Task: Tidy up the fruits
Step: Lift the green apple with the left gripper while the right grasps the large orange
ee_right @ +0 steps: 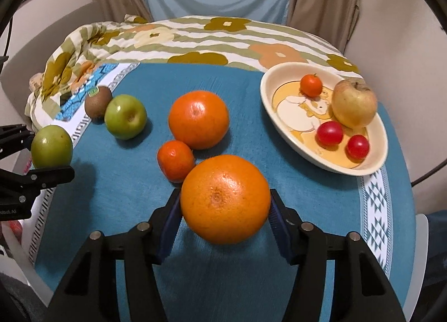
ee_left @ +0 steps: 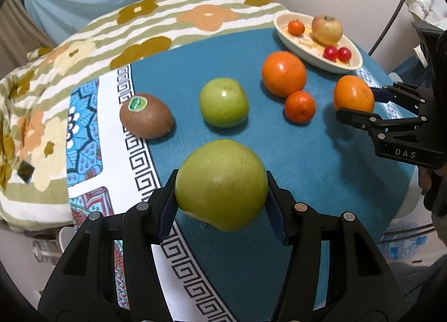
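My left gripper (ee_left: pixel 220 199) is shut on a large green apple (ee_left: pixel 222 183), held above the blue cloth; it shows at the far left of the right wrist view (ee_right: pixel 51 146). My right gripper (ee_right: pixel 225 210) is shut on a big orange (ee_right: pixel 225 199), seen at the right in the left wrist view (ee_left: pixel 353 92). On the cloth lie a second green apple (ee_left: pixel 223 102), a kiwi (ee_left: pixel 145 119), another big orange (ee_right: pixel 199 119) and a small mandarin (ee_right: pixel 175 161). A cream oval dish (ee_right: pixel 371 167) holds a yellow apple (ee_right: pixel 354 104), a small mandarin (ee_right: pixel 311 85) and two red tomatoes (ee_right: pixel 329 132).
A round table under a blue patterned cloth (ee_right: pixel 134 196) carries everything. A flowered quilt (ee_right: pixel 195 39) is heaped along the far side and left. A white chair edge (ee_right: pixel 419 252) shows at right. Curtains hang behind.
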Motion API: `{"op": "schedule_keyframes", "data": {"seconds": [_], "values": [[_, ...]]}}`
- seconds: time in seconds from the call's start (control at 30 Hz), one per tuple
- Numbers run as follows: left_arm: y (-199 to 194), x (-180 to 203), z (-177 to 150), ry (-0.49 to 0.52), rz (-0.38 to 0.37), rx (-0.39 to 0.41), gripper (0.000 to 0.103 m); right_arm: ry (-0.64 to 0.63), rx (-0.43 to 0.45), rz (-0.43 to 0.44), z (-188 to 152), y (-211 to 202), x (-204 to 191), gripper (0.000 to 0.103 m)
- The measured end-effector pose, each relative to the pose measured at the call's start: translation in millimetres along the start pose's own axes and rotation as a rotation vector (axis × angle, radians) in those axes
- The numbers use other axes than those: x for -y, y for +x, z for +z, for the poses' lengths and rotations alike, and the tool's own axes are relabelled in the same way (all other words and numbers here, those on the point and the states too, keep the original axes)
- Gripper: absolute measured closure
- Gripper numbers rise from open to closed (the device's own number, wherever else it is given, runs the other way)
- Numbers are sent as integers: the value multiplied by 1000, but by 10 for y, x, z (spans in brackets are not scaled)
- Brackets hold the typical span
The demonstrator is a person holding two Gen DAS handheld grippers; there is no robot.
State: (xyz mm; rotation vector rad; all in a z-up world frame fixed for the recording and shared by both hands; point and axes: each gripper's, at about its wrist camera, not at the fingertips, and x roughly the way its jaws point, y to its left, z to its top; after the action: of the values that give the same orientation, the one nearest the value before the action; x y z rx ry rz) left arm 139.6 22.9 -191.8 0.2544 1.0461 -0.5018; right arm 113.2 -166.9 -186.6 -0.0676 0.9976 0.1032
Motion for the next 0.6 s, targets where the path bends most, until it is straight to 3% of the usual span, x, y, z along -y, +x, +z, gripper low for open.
{"op": "schedule_keyframes", "data": {"seconds": [0.33, 0.6], "values": [[-295, 172, 377, 33, -22, 80, 43, 154, 44, 15, 92, -436, 309, 48], [-302, 464, 774, -15, -16, 126, 43, 151, 65, 24, 224, -533, 736, 48]]}}
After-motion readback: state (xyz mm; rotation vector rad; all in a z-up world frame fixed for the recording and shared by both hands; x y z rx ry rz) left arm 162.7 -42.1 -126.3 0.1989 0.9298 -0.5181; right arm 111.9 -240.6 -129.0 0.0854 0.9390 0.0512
